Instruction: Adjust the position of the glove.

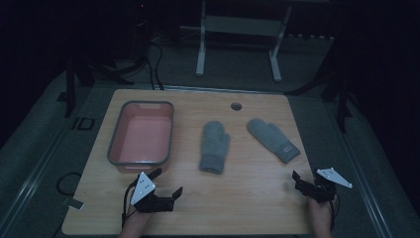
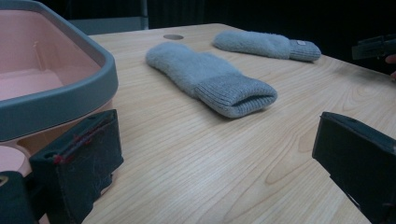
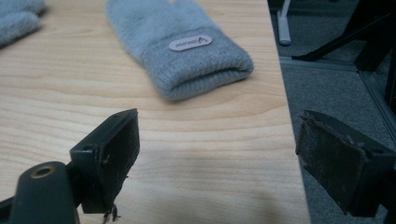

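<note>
Two grey knitted mittens lie flat on the wooden table (image 1: 247, 198). One mitten (image 1: 214, 146) (image 2: 210, 77) is at the centre, cuff toward me. The other mitten (image 1: 273, 139) (image 3: 182, 46), with a small label on its cuff, lies to the right (image 2: 266, 44). A pink basin with a grey rim (image 1: 114, 148) (image 2: 60, 100) stands empty at the left. My left gripper (image 1: 167, 182) (image 2: 215, 163) hovers open just in front of the basin, nothing between its jaws. Near the table's right front corner my right gripper (image 1: 307, 182) (image 3: 215, 154) is open and empty, a short way before the labelled mitten.
A round cable hole (image 1: 236, 106) (image 2: 173, 36) sits near the table's far edge. A white stand (image 1: 237, 44) is on the floor behind. The table's right edge (image 3: 285, 116) runs close beside my right gripper. Cables lie on the floor at the left (image 1: 67, 183).
</note>
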